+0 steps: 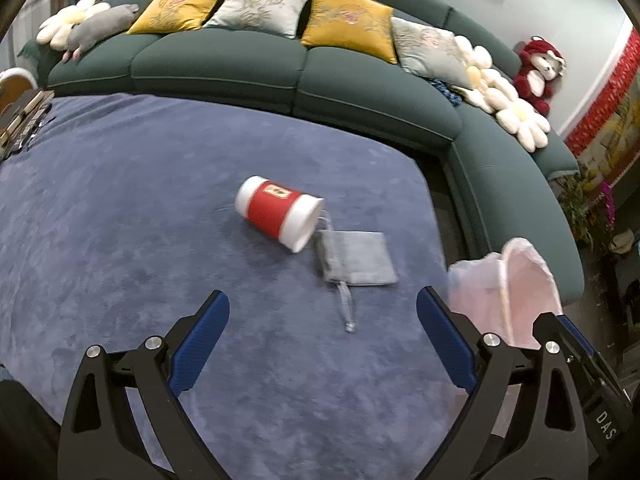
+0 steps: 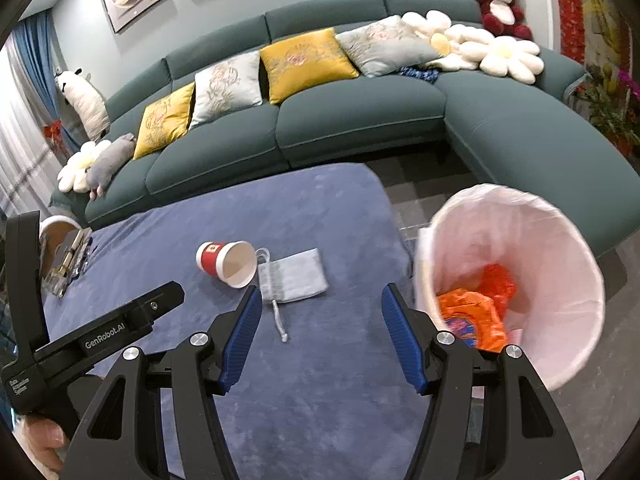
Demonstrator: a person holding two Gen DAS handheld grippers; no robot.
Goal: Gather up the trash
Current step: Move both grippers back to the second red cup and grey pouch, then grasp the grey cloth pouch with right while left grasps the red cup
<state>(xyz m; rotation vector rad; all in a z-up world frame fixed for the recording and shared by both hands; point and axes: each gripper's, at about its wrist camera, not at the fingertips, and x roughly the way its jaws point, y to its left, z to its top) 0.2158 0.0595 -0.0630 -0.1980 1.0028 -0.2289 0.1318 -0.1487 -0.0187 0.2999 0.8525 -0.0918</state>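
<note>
The left gripper and the right gripper are both held with fingers wide apart and nothing between them, above the blue cloth. A red and white paper cup is seen lying on its side on this cloth, its mouth touching a grey pouch. Orange wrappers are seen inside the lined bin beside the cloth.
</note>
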